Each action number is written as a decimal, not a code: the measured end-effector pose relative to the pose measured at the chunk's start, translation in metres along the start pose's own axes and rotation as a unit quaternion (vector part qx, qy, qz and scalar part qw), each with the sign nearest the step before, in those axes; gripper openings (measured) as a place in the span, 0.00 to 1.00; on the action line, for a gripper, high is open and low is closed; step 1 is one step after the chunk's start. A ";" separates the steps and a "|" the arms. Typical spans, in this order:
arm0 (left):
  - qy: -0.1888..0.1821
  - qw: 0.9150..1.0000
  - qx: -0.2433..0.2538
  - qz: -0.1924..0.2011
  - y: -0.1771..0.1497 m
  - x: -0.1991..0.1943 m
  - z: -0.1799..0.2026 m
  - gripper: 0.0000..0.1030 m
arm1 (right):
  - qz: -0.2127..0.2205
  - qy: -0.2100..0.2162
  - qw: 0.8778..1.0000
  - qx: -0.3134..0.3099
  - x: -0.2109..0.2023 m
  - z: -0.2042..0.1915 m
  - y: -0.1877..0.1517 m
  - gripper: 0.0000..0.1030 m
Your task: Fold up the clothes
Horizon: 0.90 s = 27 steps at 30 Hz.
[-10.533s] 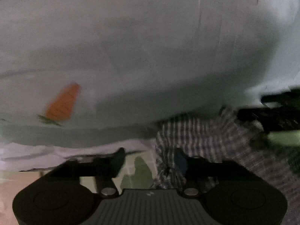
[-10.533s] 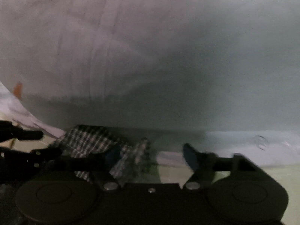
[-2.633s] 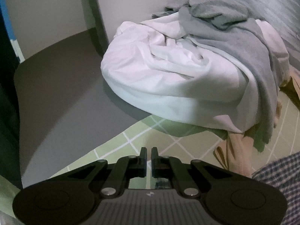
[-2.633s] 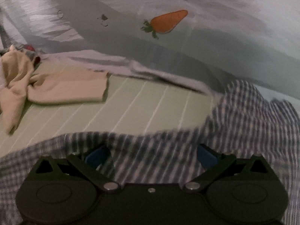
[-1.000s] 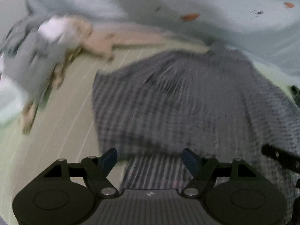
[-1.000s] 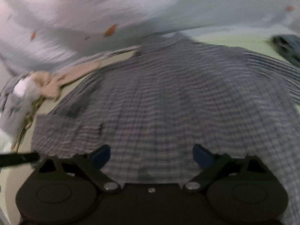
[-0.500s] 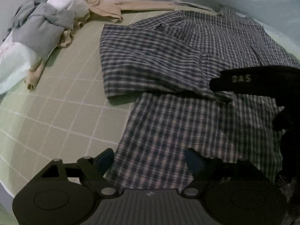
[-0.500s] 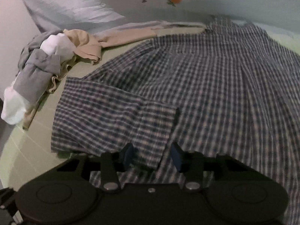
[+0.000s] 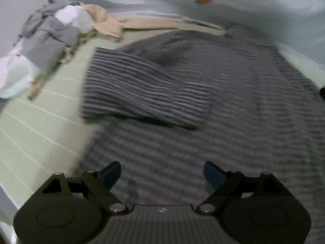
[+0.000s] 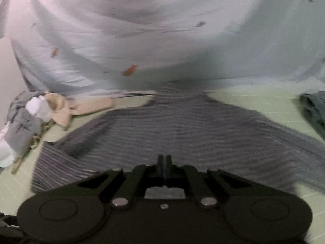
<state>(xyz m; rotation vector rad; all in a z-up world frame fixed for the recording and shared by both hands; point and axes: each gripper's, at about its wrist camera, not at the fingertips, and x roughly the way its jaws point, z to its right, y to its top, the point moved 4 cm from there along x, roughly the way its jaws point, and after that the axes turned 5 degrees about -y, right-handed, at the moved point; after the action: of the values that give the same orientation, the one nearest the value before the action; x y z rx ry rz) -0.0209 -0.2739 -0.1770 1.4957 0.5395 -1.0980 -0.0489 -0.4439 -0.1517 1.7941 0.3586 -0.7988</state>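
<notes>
A: What did the left wrist view show?

B: The left claw [image 9: 162, 172] was spread wide, its blue-tipped fingers [image 9: 110, 173] apart and holding nothing, low over the checked shirt [image 9: 233, 111]. The shirt lay spread on the green gridded bed sheet [image 9: 36, 126], filling the frame from the centre out to 3 o'clock. One sleeve [image 9: 142, 89] was folded across the body, lying toward 10 o'clock from the claw.

A: And beyond it?

B: A heap of grey and white clothes [image 9: 40, 46] sat at 10 o'clock, a beige garment [image 9: 130, 24] at 11 o'clock just beside it. A pale quilt [image 9: 233, 6] with an orange carrot print ran along 12 o'clock. No readable writing; the view was blurred.

A: The right wrist view?

B: The right claw [image 10: 165, 167] was clenched, its fingers pressed together. Whether cloth sat between them I could not tell. The shirt [image 10: 182, 134] lay just ahead, at the centre, its collar end toward 12 o'clock under the quilt [image 10: 142, 30]. The folded sleeve [image 10: 59, 166] was at 8 o'clock, the heap [image 10: 24, 126] at 9 o'clock, the beige garment [image 10: 81, 106] near it. A dark garment [image 10: 313, 109] lay at 3 o'clock on the sheet [image 10: 254, 103]. No labels were legible.
</notes>
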 end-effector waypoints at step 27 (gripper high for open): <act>0.059 0.995 -0.082 -0.011 -0.019 0.019 -0.094 1.00 | -0.064 0.022 0.998 -0.015 0.072 -0.086 -0.020 0.34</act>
<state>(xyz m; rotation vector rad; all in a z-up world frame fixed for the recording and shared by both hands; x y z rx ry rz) 0.0039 -0.1859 -0.2109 1.4193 0.7123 -0.9614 0.0215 -0.3669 -0.1986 1.7761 0.5164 -0.8393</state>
